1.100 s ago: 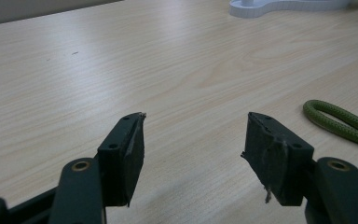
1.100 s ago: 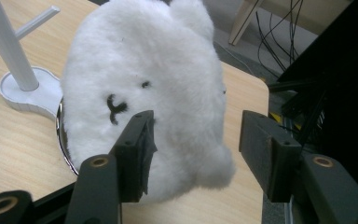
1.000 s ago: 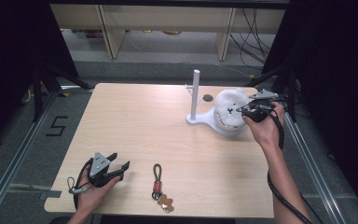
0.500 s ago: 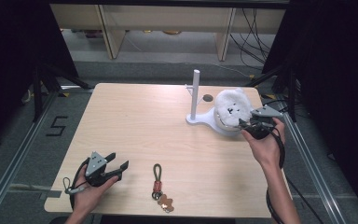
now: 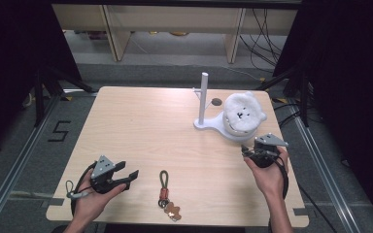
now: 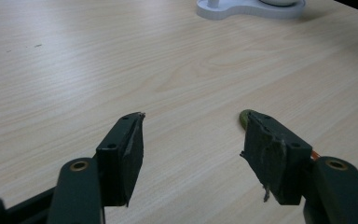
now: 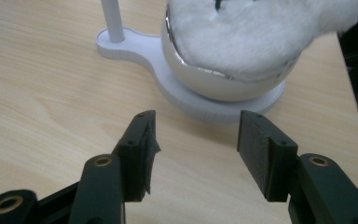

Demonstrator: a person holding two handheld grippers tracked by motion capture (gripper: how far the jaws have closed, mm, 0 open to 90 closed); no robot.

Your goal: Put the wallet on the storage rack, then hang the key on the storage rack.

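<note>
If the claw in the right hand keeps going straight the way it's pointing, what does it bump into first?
Probably the white stand's round base, right ahead of the right claw, under the fluffy white bear. Only bare table lies between them.

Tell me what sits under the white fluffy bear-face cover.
The fluffy cover caps a glossy white bowl standing on the white stand's base. The cover hides whatever the bowl holds.

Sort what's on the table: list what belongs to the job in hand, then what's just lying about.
In the job:
white stand, post upright
fluffy white plush on the stand's dish
right gripper, open, near the stand
left gripper, open

Lying about:
keychain with its dark loop, between the hands
</note>
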